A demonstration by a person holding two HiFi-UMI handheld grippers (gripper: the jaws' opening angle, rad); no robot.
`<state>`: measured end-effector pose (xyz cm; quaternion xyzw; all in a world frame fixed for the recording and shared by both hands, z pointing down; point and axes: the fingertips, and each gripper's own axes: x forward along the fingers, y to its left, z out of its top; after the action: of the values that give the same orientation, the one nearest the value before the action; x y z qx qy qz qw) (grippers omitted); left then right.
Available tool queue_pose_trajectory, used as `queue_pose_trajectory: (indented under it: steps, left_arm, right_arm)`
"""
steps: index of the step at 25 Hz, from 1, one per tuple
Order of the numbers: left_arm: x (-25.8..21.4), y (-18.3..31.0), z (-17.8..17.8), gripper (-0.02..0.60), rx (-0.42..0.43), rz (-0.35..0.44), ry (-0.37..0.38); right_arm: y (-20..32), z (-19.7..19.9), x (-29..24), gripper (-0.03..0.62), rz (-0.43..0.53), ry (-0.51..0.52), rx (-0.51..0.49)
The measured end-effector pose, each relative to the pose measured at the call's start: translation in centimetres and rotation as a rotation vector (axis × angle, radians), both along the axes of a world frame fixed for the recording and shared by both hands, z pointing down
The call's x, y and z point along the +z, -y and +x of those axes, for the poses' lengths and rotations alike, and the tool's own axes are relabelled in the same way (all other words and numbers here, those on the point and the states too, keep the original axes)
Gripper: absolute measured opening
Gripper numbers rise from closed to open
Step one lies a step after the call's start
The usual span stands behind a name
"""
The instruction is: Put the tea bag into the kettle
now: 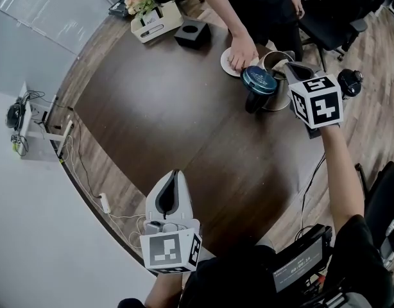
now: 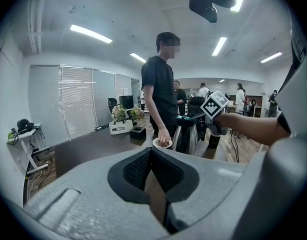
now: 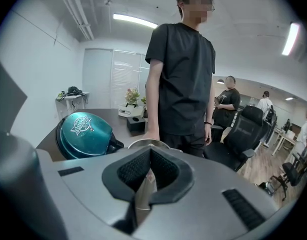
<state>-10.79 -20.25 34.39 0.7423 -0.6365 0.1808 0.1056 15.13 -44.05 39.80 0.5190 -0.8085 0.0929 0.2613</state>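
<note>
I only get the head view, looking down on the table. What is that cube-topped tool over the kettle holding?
Observer: In the right gripper view, the right gripper has its jaws shut on a pale slip with a reddish mark, apparently the tea bag.
Operator: And the tool nearest me?
Observer: The left gripper is shut with nothing between its jaws.
Operator: Is only one other person here?
Observer: No. Behind the person at the table, another person stands by an office chair.
</note>
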Motion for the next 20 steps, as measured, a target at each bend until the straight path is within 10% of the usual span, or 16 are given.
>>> queue_pose_trajectory:
  steps: [20]
  left_arm:
    - [-0.1,-1.0,0.2,0.005,-0.016,-0.006,0.022]
  right_arm:
    - [-0.9,0.3,2.2,0.011,-0.029,0.019,0.006]
